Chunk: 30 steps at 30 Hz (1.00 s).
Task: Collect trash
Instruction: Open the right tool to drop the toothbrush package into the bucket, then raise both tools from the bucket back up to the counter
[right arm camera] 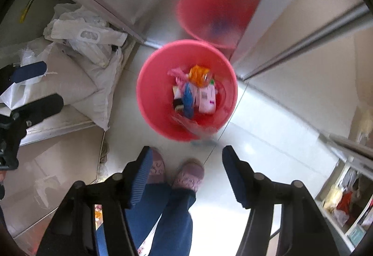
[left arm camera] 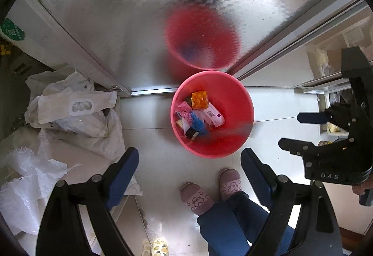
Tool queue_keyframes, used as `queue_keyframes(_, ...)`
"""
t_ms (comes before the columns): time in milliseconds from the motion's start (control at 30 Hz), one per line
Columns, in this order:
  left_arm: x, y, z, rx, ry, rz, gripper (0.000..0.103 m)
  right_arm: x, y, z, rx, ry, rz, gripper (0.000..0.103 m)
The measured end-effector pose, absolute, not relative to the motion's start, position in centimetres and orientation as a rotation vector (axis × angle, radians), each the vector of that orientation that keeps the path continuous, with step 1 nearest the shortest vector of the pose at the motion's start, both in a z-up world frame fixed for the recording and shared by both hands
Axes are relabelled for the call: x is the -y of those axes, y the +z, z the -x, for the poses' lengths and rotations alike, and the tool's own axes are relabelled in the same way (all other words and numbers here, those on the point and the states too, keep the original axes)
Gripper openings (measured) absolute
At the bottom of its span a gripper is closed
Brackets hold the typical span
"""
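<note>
A red plastic bin (left arm camera: 235, 97) stands on the tiled floor below me; it also shows in the right wrist view (right arm camera: 153, 83). Inside lie an orange wrapper (left arm camera: 199, 99), a white box with a barcode (left arm camera: 213, 114), a blue scrap (left arm camera: 197, 121) and pink wrappers. My left gripper (left arm camera: 188, 158) is open and empty above the bin's near rim. My right gripper (right arm camera: 185, 158) is open and empty, also above the bin; a blurred clear piece (right arm camera: 198, 132) shows at the bin's near rim. The right gripper (left arm camera: 289, 130) appears at the right of the left wrist view.
White woven sacks and plastic bags (left arm camera: 70, 113) pile up left of the bin. A shiny metal door (left arm camera: 139, 22) behind reflects the bin. The person's pink slippers (left arm camera: 198, 197) and blue trousers stand near the bin. Shelves (right arm camera: 345, 204) are at the right.
</note>
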<state>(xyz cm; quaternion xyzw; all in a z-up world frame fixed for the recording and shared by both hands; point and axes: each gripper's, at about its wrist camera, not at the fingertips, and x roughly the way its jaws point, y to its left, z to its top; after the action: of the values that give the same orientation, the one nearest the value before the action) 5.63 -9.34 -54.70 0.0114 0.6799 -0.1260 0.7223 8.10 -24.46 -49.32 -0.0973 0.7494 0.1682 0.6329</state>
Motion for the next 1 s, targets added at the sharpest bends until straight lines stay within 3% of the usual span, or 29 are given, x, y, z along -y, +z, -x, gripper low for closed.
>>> queue_keyframes(533, 9.9, -49.3, -4.3, -1.456, -0.242, -0.032, 0.088, 24.3, -43.5, -7.5, -1.645, 0.424, 0.227, 0.058)
queue_keyframes(833, 10.5, -39.7, -1.9, -1.409, -0.221, -0.013, 0.088, 24.6, -33.4, -6.5, -1.548, 0.448, 0.22, 0.059)
queue_keyframes(1000, 10.6, -33.6, -0.4, -1.384, -0.202, 0.016, 0.088, 24.5, -27.6, -5.8, -1.479, 0.478, 0.205, 0.07)
